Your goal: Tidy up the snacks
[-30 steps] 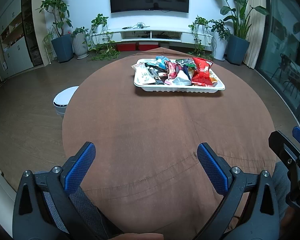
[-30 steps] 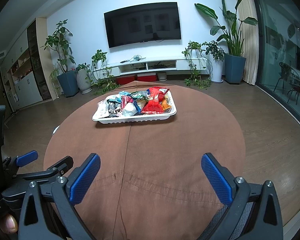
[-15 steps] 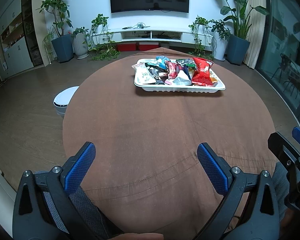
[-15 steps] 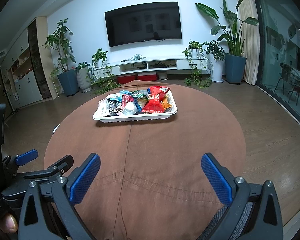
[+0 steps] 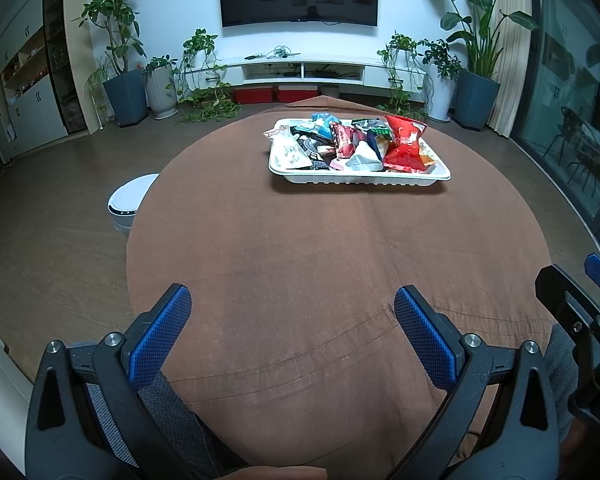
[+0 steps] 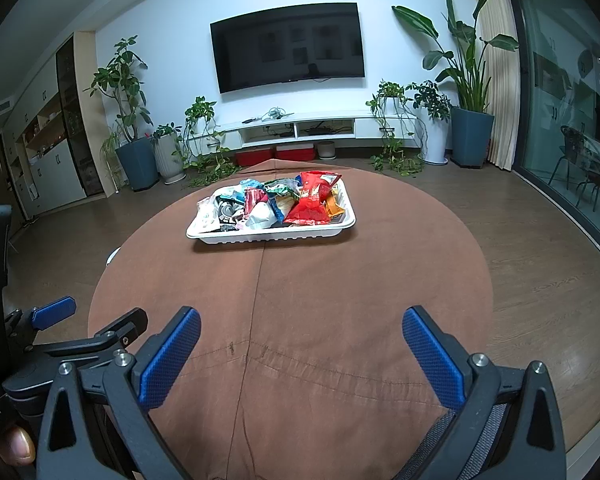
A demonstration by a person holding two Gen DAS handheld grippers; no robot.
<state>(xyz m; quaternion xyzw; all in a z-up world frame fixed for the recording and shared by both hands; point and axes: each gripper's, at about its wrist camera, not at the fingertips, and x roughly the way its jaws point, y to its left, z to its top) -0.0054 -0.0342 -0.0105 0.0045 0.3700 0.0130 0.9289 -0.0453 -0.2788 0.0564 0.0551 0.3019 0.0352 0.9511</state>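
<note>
A white tray (image 5: pixel 360 178) stands at the far side of the round brown table (image 5: pixel 300 264), piled with several snack packets, among them a big red bag (image 5: pixel 404 144) and a white packet (image 5: pixel 288 152). The tray (image 6: pixel 272 235) and red bag (image 6: pixel 312 200) show in the right wrist view too. My left gripper (image 5: pixel 292 300) is open and empty over the near table edge. My right gripper (image 6: pixel 300 320) is open and empty beside it, also at the near edge. Both are far from the tray.
A white round bin (image 5: pixel 130 198) stands on the floor left of the table. Potted plants, a TV and a low white cabinet line the far wall. Glass doors are on the right.
The right wrist view has drifted slightly, so the tray sits a little to the right. The left gripper has stayed still.
</note>
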